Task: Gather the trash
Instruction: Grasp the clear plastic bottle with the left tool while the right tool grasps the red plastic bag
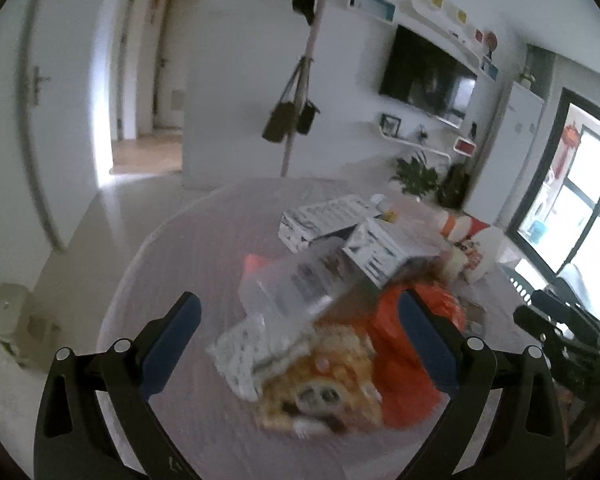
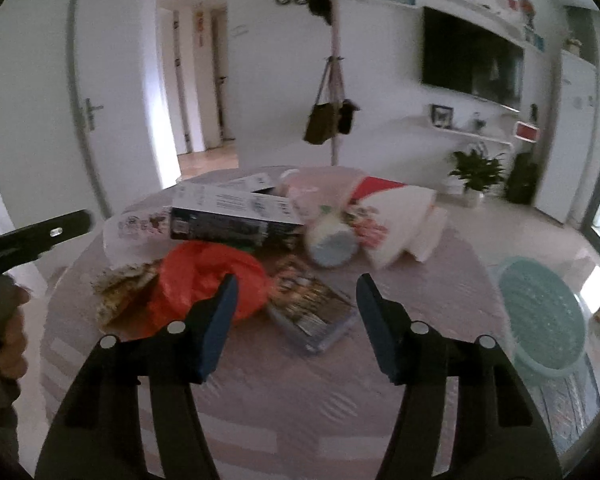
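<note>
A pile of trash lies on a round pink table (image 2: 260, 400). In the left wrist view my left gripper (image 1: 300, 324) is open above a yellow snack wrapper (image 1: 320, 392), a clear plastic bag (image 1: 296, 284) and an orange plastic bag (image 1: 400, 360). In the right wrist view my right gripper (image 2: 296, 304) is open above a shiny wrapper (image 2: 312, 308), beside the orange bag (image 2: 208, 280). Behind lie a long carton (image 2: 232, 216), a tipped cup (image 2: 332, 240) and a red-and-white paper bowl (image 2: 392, 220). Neither gripper holds anything.
A green plastic basket (image 2: 544, 320) stands to the right of the table. White cartons (image 1: 328, 220) lie at the table's far side. The left gripper's handle and hand (image 2: 4, 280) show at the left edge. A coat stand (image 2: 334, 80) is behind the table.
</note>
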Tool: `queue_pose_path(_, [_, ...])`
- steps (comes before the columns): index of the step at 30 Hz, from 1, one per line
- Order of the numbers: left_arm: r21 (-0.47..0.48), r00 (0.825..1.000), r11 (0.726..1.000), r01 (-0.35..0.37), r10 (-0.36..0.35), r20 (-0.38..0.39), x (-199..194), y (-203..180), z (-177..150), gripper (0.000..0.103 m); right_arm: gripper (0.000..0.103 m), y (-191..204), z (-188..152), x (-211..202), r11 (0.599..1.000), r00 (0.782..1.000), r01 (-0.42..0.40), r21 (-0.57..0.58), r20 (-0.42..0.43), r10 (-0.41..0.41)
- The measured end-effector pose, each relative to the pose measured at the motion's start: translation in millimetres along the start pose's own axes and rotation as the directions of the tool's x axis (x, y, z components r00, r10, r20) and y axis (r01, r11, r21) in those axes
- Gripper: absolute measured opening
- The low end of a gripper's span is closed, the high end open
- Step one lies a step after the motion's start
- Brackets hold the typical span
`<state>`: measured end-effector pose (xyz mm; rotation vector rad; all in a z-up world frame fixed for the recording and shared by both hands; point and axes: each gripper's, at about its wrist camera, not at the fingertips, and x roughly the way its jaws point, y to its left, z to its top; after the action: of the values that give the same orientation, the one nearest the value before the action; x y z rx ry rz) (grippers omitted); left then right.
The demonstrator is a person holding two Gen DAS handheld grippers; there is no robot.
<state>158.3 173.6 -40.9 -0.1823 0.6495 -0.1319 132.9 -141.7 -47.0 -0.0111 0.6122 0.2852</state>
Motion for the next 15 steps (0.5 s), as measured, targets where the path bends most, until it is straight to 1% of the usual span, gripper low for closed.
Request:
queue_pose_path(2, [0.008, 0.997, 0.998, 0.055, -0.054, -0.045, 19, 9, 10, 0.095, 0.058, 8, 6, 14, 0.999, 0.999, -0.035, 0.003, -0.017, 0.035])
queue_pose_path(3, [0.011, 0.996, 0.998, 0.062, -0.061, -0.06, 25, 9, 12, 0.095, 0.058, 12, 7, 23, 0.999, 0.998, -0.048, 0.004, -0.038, 0.048])
queue_pose_path(5, [0.041, 0.991, 0.996, 0.081, -0.076, -0.114, 44, 10, 17, 0.095, 0.058, 19, 8, 38, 0.997, 0.994, -0.078, 0.011, -0.077, 0.079])
queue_pose_path(8, [0.059, 0.985, 0.993, 0.105, -0.096, -0.146, 62, 9, 19, 0.095, 0.059, 20, 7, 58, 0.993, 0.987, -0.106, 0.05, -0.113, 0.111])
queue_pose_path(10, [0.037, 0.98, 0.992, 0.118, -0.111, -0.167, 73, 11, 19, 0.095, 0.062, 19, 7, 67, 0.99, 0.984, -0.122, 0.067, -0.122, 0.129])
queue_pose_path(13, [0.003, 0.968, 0.989, 0.149, -0.145, -0.203, 84, 13, 19, 0.094, 0.062, 21, 7, 79, 0.988, 0.977, -0.137, 0.071, -0.157, 0.147])
queue_pose_path(14, [0.001, 0.964, 0.986, 0.165, -0.161, -0.213, 87, 12, 18, 0.09, 0.061, 22, 6, 84, 0.987, 0.973, -0.142, 0.075, -0.172, 0.153])
queue_pose_path(15, [0.001, 0.96, 0.985, 0.174, -0.17, -0.222, 89, 10, 18, 0.088, 0.058, 25, 4, 90, 0.987, 0.968, -0.146, 0.073, -0.193, 0.158])
